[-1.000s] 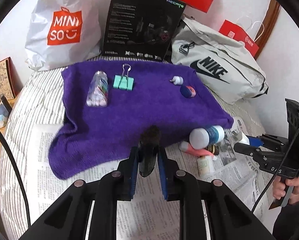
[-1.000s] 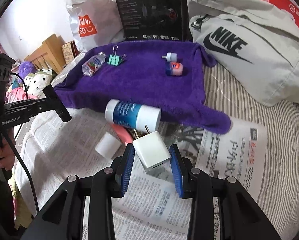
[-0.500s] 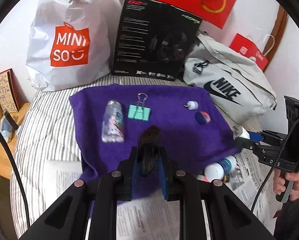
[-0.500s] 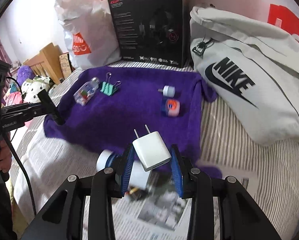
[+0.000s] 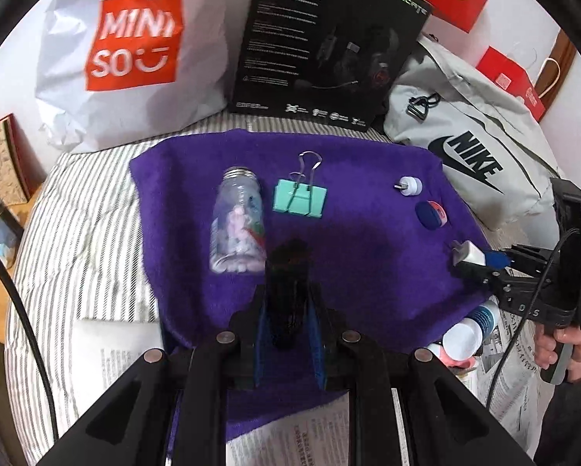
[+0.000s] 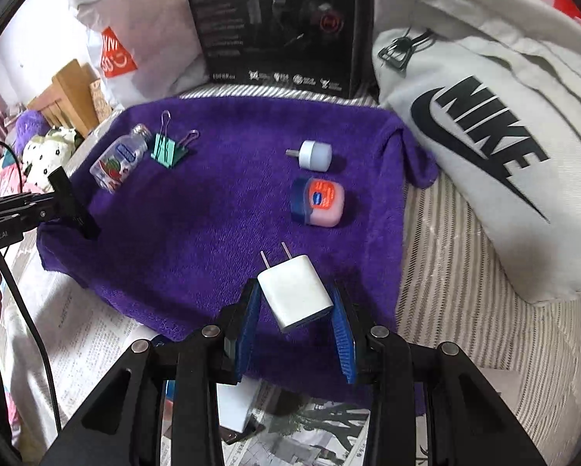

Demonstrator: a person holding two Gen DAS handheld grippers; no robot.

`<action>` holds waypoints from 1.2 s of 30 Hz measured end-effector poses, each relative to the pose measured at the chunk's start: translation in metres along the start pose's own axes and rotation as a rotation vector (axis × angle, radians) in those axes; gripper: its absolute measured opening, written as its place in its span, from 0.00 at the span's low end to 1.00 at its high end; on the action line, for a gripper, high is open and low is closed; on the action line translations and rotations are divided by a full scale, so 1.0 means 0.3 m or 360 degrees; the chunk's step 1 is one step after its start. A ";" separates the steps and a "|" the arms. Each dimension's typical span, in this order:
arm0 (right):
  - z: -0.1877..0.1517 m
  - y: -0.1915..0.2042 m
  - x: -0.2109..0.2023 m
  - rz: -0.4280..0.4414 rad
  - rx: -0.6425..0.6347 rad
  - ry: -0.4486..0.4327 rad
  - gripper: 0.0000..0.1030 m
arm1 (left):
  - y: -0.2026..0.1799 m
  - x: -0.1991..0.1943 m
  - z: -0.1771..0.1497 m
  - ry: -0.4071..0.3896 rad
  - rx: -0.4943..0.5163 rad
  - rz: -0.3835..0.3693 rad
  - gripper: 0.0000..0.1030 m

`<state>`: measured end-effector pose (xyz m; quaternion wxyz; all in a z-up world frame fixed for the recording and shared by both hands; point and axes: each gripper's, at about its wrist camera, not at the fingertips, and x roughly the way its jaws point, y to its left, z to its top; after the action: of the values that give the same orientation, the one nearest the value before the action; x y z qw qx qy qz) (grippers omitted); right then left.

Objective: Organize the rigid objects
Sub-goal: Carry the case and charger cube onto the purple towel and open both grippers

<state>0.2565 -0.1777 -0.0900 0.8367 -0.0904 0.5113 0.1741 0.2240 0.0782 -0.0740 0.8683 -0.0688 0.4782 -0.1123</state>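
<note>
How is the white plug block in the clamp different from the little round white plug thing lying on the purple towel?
The white charger is a boxy block with two flat prongs; the small round plug is a short cylinder with one stubby connector. The charger is clearly the larger. The charger is clamped in the right gripper above the purple towel, while the round plug lies loose on its side on it. Both are white plug-in items.
</note>
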 end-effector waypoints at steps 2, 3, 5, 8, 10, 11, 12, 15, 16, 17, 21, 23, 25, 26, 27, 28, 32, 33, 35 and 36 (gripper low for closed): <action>0.002 0.003 0.017 0.0000 -0.0005 0.0013 0.35 | -0.014 0.022 0.015 0.0016 0.0019 -0.0003 0.18; 0.003 0.005 0.023 0.0001 -0.0006 0.0017 0.35 | -0.020 0.028 0.018 0.0023 0.0030 0.0004 0.17; 0.009 0.006 0.038 0.0000 -0.0003 0.0025 0.35 | -0.031 0.056 0.027 0.0048 0.0046 0.0012 0.15; 0.015 0.008 0.057 0.0005 -0.0007 0.0031 0.35 | -0.040 0.083 0.032 0.0064 0.0052 0.0003 0.15; 0.016 0.014 0.064 0.0006 -0.0015 0.0032 0.35 | -0.043 0.094 0.033 0.0072 0.0051 -0.0017 0.15; 0.017 0.016 0.067 0.0004 -0.0018 0.0030 0.35 | -0.045 0.097 0.033 0.0074 0.0050 -0.0025 0.15; 0.020 0.016 0.068 0.0004 -0.0020 0.0028 0.35 | -0.045 0.099 0.033 0.0076 0.0054 -0.0028 0.15; 0.025 0.015 0.071 0.0010 -0.0022 0.0023 0.35 | -0.050 0.107 0.034 0.0082 0.0050 -0.0037 0.15; 0.024 0.014 0.071 0.0011 -0.0021 0.0022 0.35 | -0.050 0.108 0.036 0.0082 0.0053 -0.0033 0.15; 0.025 0.015 0.072 0.0011 -0.0022 0.0021 0.35 | -0.052 0.108 0.037 0.0083 0.0058 -0.0026 0.15; 0.029 0.015 0.076 0.0011 -0.0029 0.0015 0.36 | -0.045 0.106 0.042 0.0088 0.0065 -0.0026 0.15; 0.032 0.014 0.078 0.0015 -0.0032 0.0015 0.36 | -0.041 0.104 0.043 0.0091 0.0059 -0.0030 0.15; 0.034 0.013 0.079 0.0014 -0.0035 0.0017 0.36 | -0.041 0.104 0.046 0.0092 0.0059 -0.0023 0.15; 0.035 0.014 0.079 0.0012 -0.0038 0.0017 0.36 | -0.045 0.105 0.049 0.0094 0.0065 -0.0014 0.15; 0.034 0.014 0.079 0.0011 -0.0039 0.0016 0.36 | -0.048 0.107 0.049 0.0096 0.0070 -0.0006 0.16; 0.034 0.013 0.079 0.0011 -0.0042 0.0013 0.36 | -0.054 0.108 0.050 0.0099 0.0082 0.0009 0.17; 0.037 0.012 0.082 0.0015 -0.0051 0.0003 0.36 | -0.055 0.114 0.051 0.0103 0.0077 0.0020 0.20; 0.036 0.011 0.081 0.0016 -0.0050 0.0001 0.36 | -0.051 0.114 0.051 0.0102 0.0065 0.0012 0.20; 0.033 0.013 0.079 0.0018 -0.0067 0.0001 0.37 | -0.044 0.117 0.047 0.0112 0.0045 -0.0008 0.21; 0.032 0.015 0.078 0.0016 -0.0075 0.0001 0.37 | -0.044 0.120 0.044 0.0121 0.0043 -0.0013 0.22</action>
<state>0.2725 -0.1658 -0.1063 0.8334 -0.1076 0.5077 0.1903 0.2519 0.0564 -0.0933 0.8500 -0.0547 0.5089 -0.1249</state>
